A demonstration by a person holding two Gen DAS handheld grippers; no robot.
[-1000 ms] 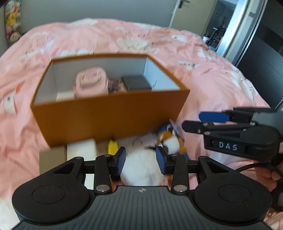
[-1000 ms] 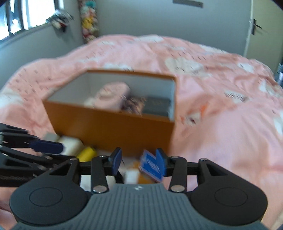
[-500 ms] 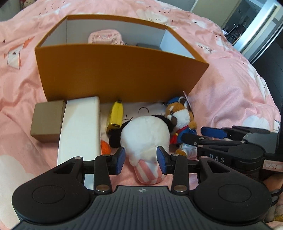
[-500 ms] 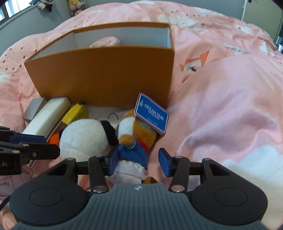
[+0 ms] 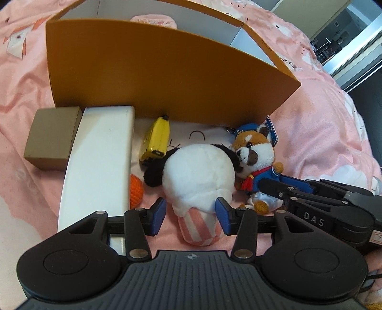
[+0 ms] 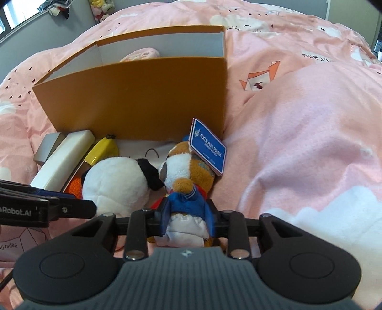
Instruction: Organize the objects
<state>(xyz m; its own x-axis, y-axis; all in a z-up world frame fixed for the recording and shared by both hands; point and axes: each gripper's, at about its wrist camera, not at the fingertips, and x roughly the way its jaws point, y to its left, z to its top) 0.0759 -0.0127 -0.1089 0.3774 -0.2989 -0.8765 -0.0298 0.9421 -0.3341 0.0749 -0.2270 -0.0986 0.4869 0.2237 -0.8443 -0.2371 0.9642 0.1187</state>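
Observation:
A white plush with black ears and a pink striped base (image 5: 198, 181) lies on the bed before an orange box (image 5: 155, 76). My left gripper (image 5: 189, 215) is open, its pads on either side of the plush's striped base. A red panda plush in a blue sailor suit (image 6: 186, 181) with a blue Ocean Park tag (image 6: 207, 147) lies to its right. My right gripper (image 6: 187, 218) has its pads pressed against the panda's blue body. The white plush also shows in the right wrist view (image 6: 117, 183).
Beside the plushes lie a long white case (image 5: 100, 162), a tan small box (image 5: 51, 137), a yellow banana-shaped item (image 5: 157, 139) and an orange ball (image 5: 136, 190). A pink item (image 5: 155, 20) sits inside the box. The pink bedspread (image 6: 298, 143) bulges on the right.
Both grippers dropped from above the box down to the plushes. The left came around the white plush's base. The right closed onto the panda plush.

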